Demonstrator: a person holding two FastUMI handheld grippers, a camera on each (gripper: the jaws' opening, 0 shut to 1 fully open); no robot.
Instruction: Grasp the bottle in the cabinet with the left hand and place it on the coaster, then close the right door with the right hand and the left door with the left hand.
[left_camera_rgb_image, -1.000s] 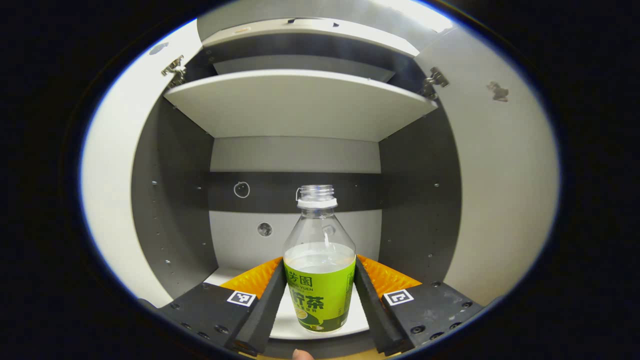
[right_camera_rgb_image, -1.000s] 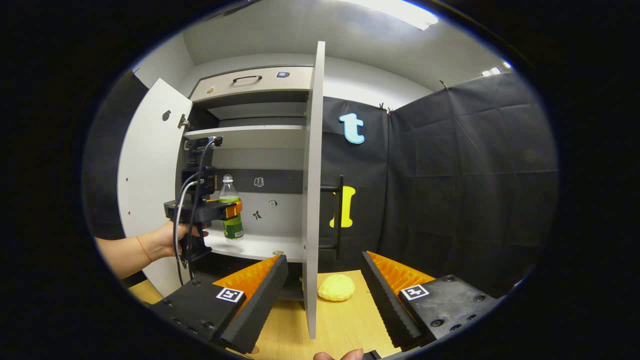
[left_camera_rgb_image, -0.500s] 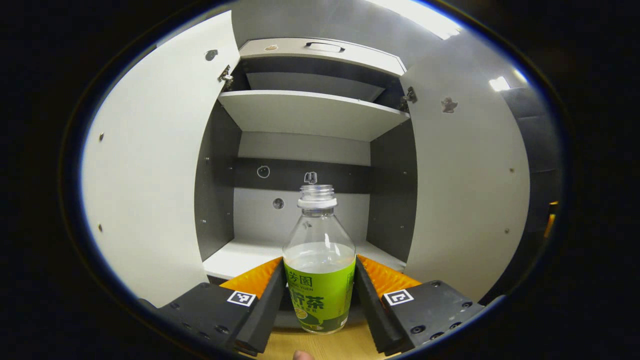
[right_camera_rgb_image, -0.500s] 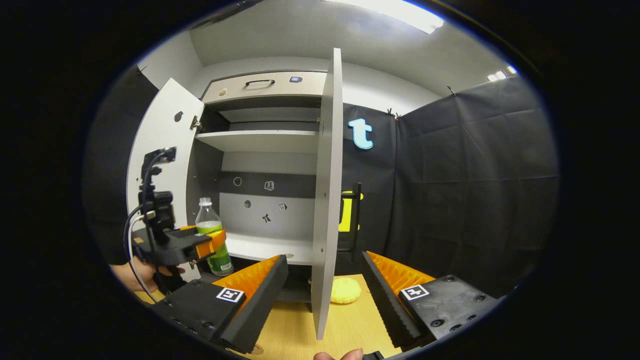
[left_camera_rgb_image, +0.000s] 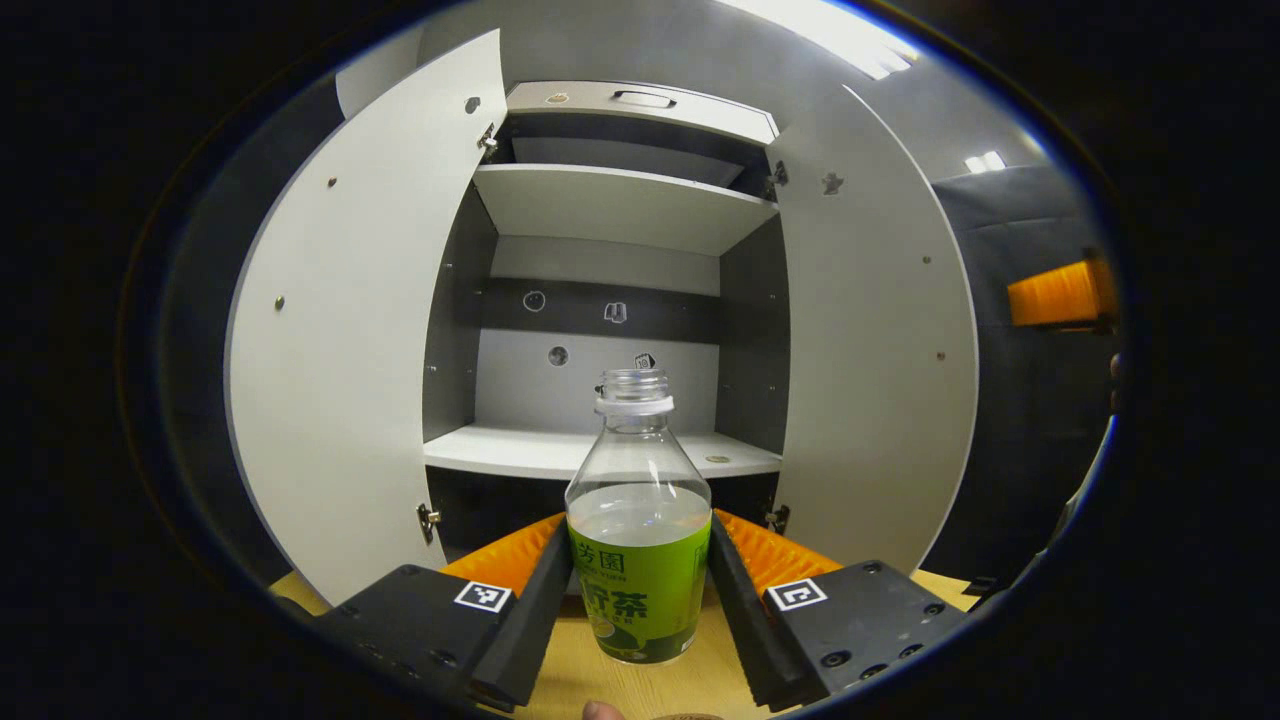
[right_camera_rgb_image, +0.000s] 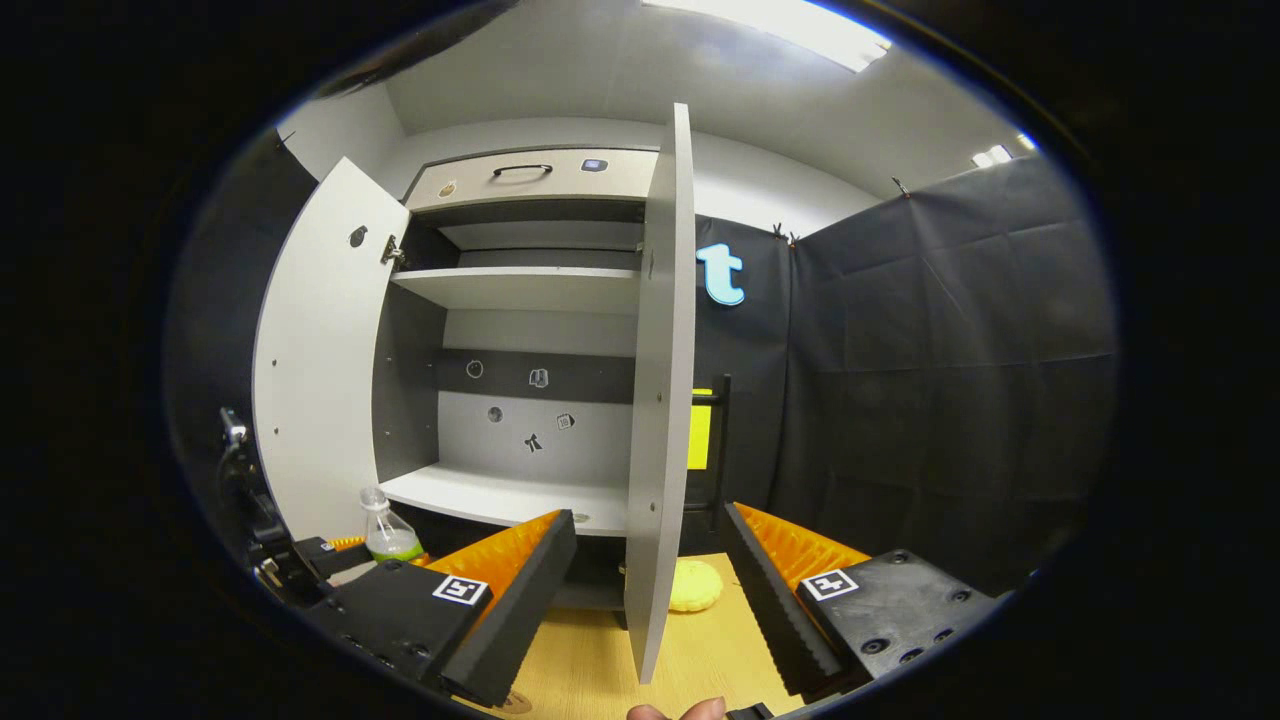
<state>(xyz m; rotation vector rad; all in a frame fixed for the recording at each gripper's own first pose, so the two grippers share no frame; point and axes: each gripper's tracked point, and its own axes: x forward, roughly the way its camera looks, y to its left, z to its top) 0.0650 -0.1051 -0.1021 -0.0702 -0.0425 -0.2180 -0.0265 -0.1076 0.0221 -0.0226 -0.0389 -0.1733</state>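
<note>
Recording booth: black cloth walls (right_camera_rgb_image: 920, 350); open cabinet (right_camera_rgb_image: 520, 290) on wooden table (right_camera_rgb_image: 590, 660).

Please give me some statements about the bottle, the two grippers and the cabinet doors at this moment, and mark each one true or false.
1. The left gripper is shut on the bottle. True.
2. The bottle has its cap on. False: its neck is open, with no cap.
3. Both cabinet doors are closed. False: the left door and the right door stand open.
4. The right gripper holds nothing. True: its fingers are spread apart.
5. The bottle stands on the cabinet shelf. False: it is out in front of the cabinet, above the wooden table.
</note>
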